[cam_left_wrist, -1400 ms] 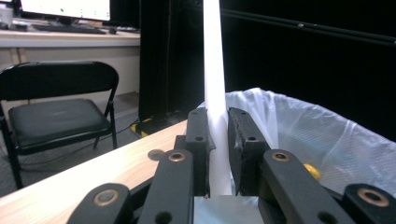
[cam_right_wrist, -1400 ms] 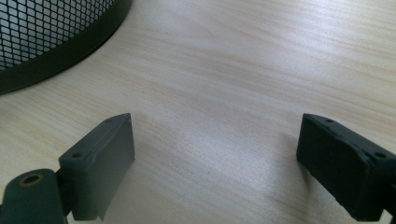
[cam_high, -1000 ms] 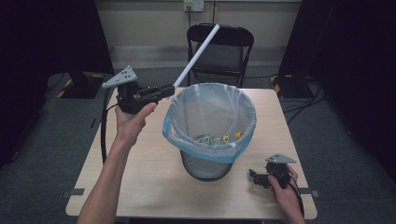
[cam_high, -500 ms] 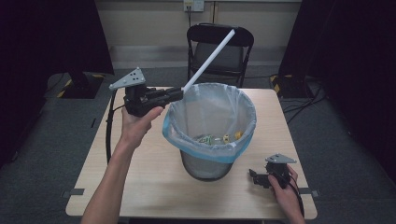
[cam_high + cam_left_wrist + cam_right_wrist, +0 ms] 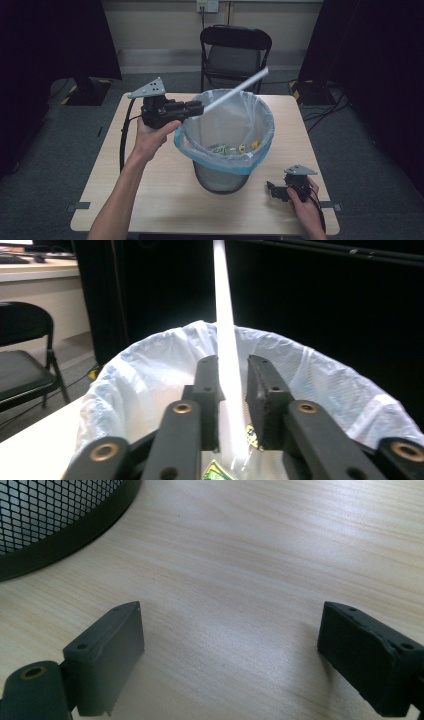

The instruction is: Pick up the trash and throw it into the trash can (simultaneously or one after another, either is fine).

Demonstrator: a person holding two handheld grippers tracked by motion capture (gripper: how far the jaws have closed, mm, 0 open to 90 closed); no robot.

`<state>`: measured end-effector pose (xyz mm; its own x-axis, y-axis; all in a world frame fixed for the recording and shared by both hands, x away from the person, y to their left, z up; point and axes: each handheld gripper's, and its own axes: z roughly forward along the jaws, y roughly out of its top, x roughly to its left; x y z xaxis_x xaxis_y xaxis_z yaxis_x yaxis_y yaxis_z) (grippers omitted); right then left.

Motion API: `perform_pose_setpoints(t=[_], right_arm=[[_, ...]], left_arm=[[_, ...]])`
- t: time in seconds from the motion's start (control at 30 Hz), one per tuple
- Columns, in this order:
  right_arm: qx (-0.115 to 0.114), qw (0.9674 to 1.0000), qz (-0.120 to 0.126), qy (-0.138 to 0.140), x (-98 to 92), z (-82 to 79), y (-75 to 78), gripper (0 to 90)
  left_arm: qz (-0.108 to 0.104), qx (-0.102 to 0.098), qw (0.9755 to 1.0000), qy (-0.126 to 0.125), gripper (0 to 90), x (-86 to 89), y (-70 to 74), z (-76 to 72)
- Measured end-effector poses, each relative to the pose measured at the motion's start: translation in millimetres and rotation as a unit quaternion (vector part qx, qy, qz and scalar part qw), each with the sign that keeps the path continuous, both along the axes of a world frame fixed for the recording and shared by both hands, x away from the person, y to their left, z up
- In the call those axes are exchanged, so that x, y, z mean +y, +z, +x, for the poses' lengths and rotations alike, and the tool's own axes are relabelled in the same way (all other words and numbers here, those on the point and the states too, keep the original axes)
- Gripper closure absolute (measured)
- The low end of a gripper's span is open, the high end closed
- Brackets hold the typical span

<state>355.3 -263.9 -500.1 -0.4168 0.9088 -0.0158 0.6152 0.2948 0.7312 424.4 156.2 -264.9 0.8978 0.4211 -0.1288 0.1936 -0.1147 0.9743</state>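
Observation:
My left gripper [image 5: 200,106] hovers at the left rim of a black mesh bin [image 5: 220,177] lined with a pale blue bag [image 5: 150,375]. A long white rod [image 5: 235,90] lies between its jaws and slants up and away over the bin's mouth. In the left gripper view the rod [image 5: 227,340] rests against the left pad with a slim gap at the right pad; the jaws have just been opening and the rod's lower end looks blurred. My right gripper [image 5: 272,189] rests open and empty on the table's front right, near the bin's base [image 5: 60,530].
Small bits of litter [image 5: 230,148] lie at the bottom of the bin. The light wooden table [image 5: 150,200] has bare room at the front left. A black folding chair [image 5: 235,50] stands behind the table, with cables on the floor at the back right.
The left gripper has moved right and tipped toward the bin, so the rod has swung lower and further right over the bin's mouth. The right gripper has stayed put.

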Motion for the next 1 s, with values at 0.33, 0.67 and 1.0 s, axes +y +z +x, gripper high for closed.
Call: perform_pose_setpoints(t=[0.33, 0.67, 1.0], right_arm=[[0.000, 1.0000, 0.000, 0.000, 0.1, 0.0, 0.0, 10.4], [0.000, 1.0000, 0.000, 0.000, 0.0, 0.0, -0.1, 10.4], [0.000, 1.0000, 0.000, 0.000, 0.0, 0.0, -0.1, 10.4]], left_arm=[[0.004, -0.005, 0.9996, 0.026, 35.6, 0.9, -1.0, 4.0], [-0.015, 0.009, 0.9984, 0.054, 24.9, 9.8, -2.0, 7.8], [-0.014, 0.008, 0.9970, 0.075, 23.5, 29.0, -1.8, 9.5]])
